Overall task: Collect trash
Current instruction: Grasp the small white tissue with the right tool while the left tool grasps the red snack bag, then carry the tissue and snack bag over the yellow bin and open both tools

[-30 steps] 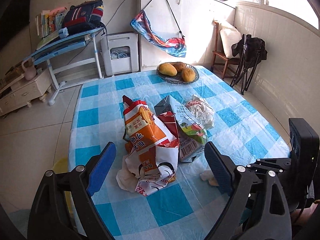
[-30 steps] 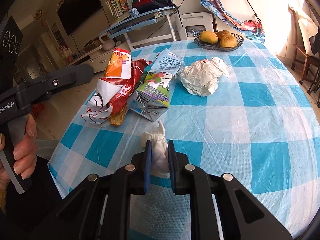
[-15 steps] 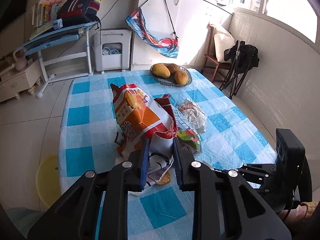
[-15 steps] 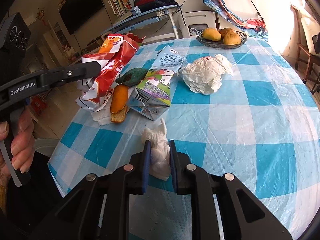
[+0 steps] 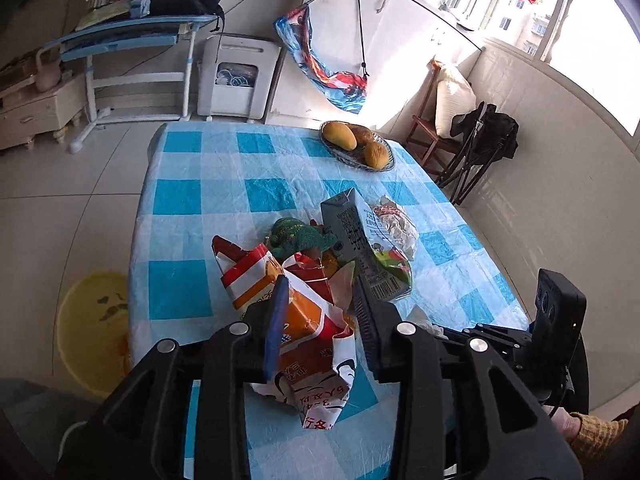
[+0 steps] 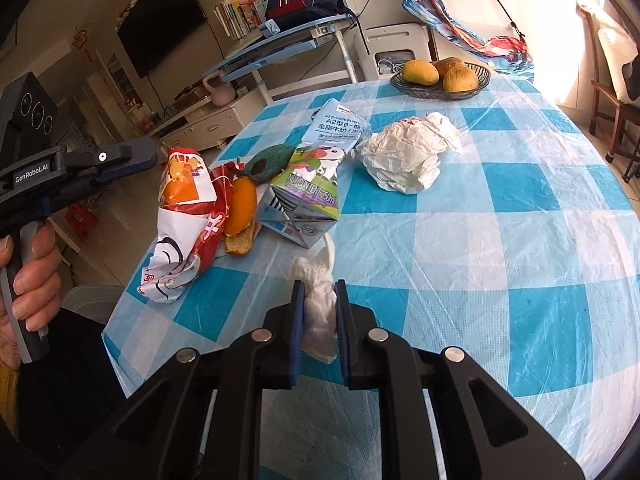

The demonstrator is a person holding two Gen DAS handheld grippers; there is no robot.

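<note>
Snack bag (image 5: pixel 308 340) between just-opening left gripper (image 5: pixel 320 320) jaws, right gripper (image 6: pixel 319 312) jaws clamped on tissue (image 6: pixel 318 292).

Milk carton (image 6: pixel 310 176) between wrapper (image 6: pixel 188 216) and paper wad (image 6: pixel 408 156)

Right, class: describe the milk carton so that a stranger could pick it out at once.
Start at the blue-and-white checked table. Among the litter on its left part, the milk carton lies on its side between the orange peel and a crumpled white paper. It is the only box-shaped item, pale blue, printed with a cartoon cow.
</note>
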